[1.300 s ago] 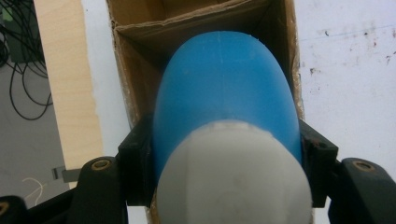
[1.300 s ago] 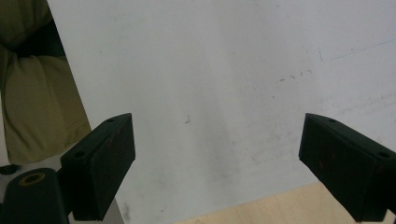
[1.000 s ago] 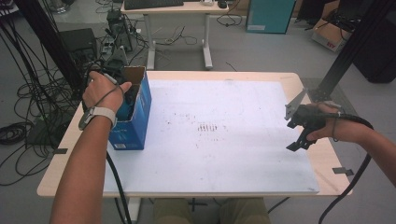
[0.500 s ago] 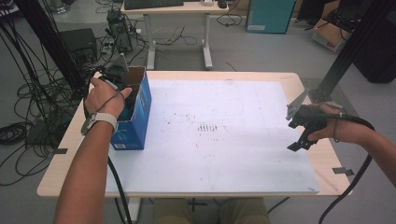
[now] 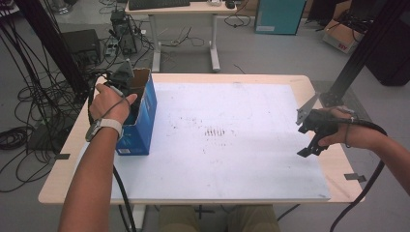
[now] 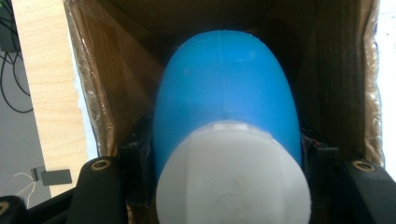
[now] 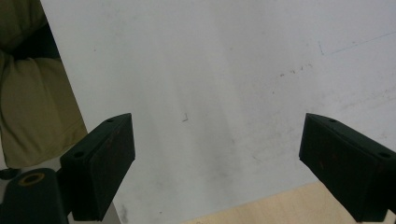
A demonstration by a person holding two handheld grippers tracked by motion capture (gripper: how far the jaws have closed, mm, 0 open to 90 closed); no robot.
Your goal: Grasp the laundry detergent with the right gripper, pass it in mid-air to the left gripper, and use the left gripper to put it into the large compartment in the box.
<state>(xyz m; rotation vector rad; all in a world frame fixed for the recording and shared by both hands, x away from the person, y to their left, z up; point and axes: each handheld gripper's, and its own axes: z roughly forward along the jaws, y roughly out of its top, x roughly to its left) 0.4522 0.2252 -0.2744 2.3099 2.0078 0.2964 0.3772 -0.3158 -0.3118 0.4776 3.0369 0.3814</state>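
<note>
A blue box (image 5: pixel 140 126) with brown cardboard inside stands open-topped at the table's left edge. My left gripper (image 5: pixel 131 87) reaches down into it from above, the hand over its rim. Between its jaws is a blue bottle (image 6: pixel 226 93) with a white cap (image 6: pixel 232 177), cap toward the camera, body pointing down into the box (image 6: pixel 116 79). The jaws press on both sides of it. My right gripper (image 5: pixel 309 145) hovers low over the right edge of the white sheet, open, with nothing between its fingers (image 7: pixel 217 163).
A white sheet (image 5: pixel 222 140) with faint dark marks covers most of the wooden table (image 5: pixel 63 159). Cables trail from both grippers off the front edge. A desk, cables and boxes stand on the floor beyond the table.
My left hand has edged slightly to the right over the box opening. The right hand has kept still.
</note>
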